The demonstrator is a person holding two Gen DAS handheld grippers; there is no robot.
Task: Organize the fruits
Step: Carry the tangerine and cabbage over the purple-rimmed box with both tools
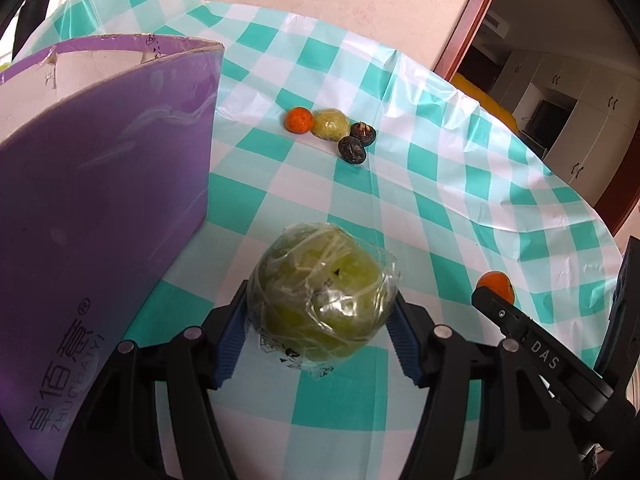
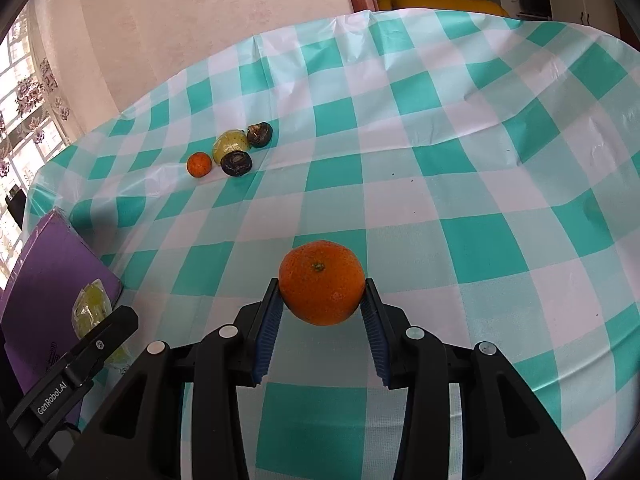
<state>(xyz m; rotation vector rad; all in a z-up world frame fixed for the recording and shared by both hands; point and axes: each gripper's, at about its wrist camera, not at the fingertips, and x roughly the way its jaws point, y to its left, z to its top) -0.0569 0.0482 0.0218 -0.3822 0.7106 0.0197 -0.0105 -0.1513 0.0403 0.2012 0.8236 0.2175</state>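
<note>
Left gripper (image 1: 320, 320): we see its blue pads clamped on a wrapped green fruit (image 1: 320, 292), beside the purple box (image 1: 100, 200).
Right gripper (image 2: 322, 312): we see it pinching an orange (image 2: 322, 282) over the checked cloth (image 2: 480, 160).
Far pile: a small orange (image 2: 199, 164), another wrapped fruit (image 2: 230, 145) and two dark fruits (image 2: 236, 163) sit together, well apart from both grippers.

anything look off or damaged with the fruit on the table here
Two dark fruits in the far cluster look shrivelled and blackened, unlike the orange and wrapped green fruit beside them. Whether they are spoiled is unclear. The purple box has a ragged, torn top edge. Nothing is spilled.
</note>
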